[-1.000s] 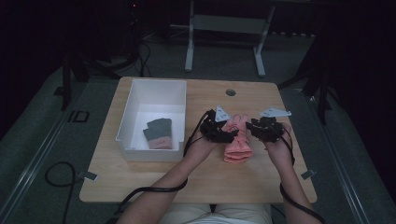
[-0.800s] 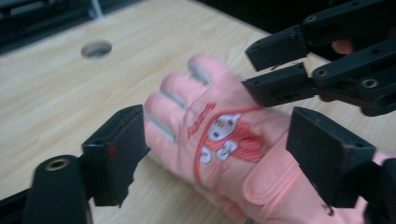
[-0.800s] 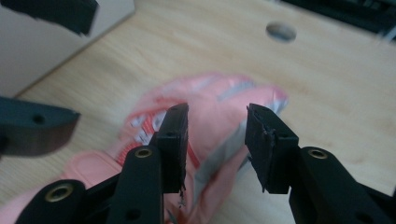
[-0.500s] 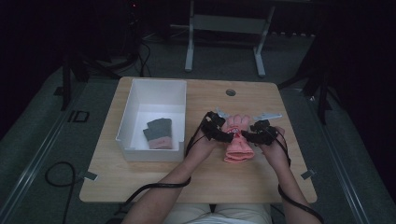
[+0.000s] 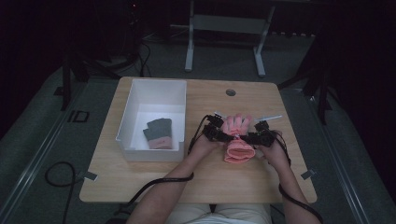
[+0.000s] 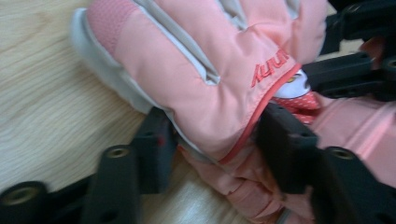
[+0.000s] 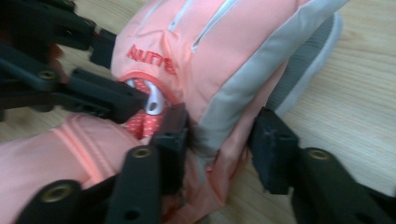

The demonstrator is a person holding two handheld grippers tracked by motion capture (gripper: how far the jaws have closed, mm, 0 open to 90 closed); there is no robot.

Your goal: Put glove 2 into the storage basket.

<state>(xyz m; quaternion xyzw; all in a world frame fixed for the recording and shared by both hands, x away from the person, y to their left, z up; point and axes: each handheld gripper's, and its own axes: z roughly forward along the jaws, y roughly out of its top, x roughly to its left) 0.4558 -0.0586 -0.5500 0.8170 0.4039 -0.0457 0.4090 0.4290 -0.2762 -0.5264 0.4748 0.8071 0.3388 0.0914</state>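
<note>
Room: dim studio floor is lying around a pale wooden table [image 5: 140, 186], with grey metal stand legs showing beyond its far edge.
Table: it is carrying everything; a person is reaching onto it from the near edge.
White plastic bin [image 5: 135, 105]: it is sitting on the table to the left of the pink glove, holding a dark grey folded glove pair with a pink cuff [image 5: 159, 134], probably put there as a finished pair.
Pink padded winter glove with grey trim [image 5: 237, 135]: it is lying flat on the table right of the bin, fingers pointing away from the person and the cuff toward them, likely being held so it can be folded or lifted.
Left gripper [image 6: 210, 140]: its black jaws have just been closing and are now clamping the glove's left edge near the wrist seam, pads pressing into the padding.
Right gripper [image 7: 219, 135]: its jaws have likewise just been closing and are pinching the grey-trimmed opposite edge, so the glove is being gripped from both sides at the wrist.
</note>
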